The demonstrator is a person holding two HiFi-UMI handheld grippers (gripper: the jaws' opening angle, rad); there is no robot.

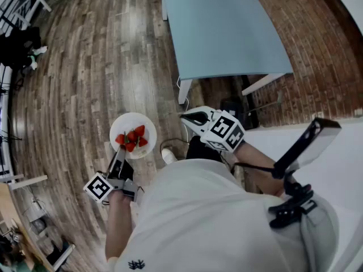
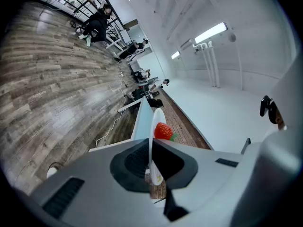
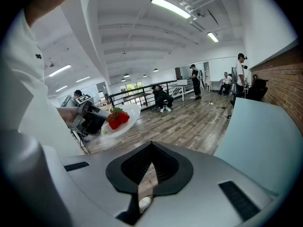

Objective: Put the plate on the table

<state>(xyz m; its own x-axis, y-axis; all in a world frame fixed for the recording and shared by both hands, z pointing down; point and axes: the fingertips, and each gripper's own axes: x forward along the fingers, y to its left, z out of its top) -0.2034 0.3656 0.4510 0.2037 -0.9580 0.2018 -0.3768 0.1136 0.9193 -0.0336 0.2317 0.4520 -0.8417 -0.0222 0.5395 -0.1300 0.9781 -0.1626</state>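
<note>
A white plate (image 1: 133,130) carrying several strawberries (image 1: 131,139) hangs over the wood floor, to the left of the light blue table (image 1: 227,27). My left gripper (image 1: 120,154) is shut on the plate's near rim. In the left gripper view the plate (image 2: 157,115) stands edge-on between the jaws, with a strawberry (image 2: 163,130) on its right face. My right gripper (image 1: 186,117) is to the right of the plate, near the table's corner, shut and holding nothing. The right gripper view shows the plate (image 3: 128,113), the left gripper (image 3: 90,119) and the table (image 3: 258,136).
A white table leg (image 1: 185,90) and cables (image 1: 184,130) lie below the blue table's near corner. A brick strip (image 1: 317,50) and a white surface (image 1: 340,169) are on the right. People and railings (image 3: 142,94) are far off across the wood floor.
</note>
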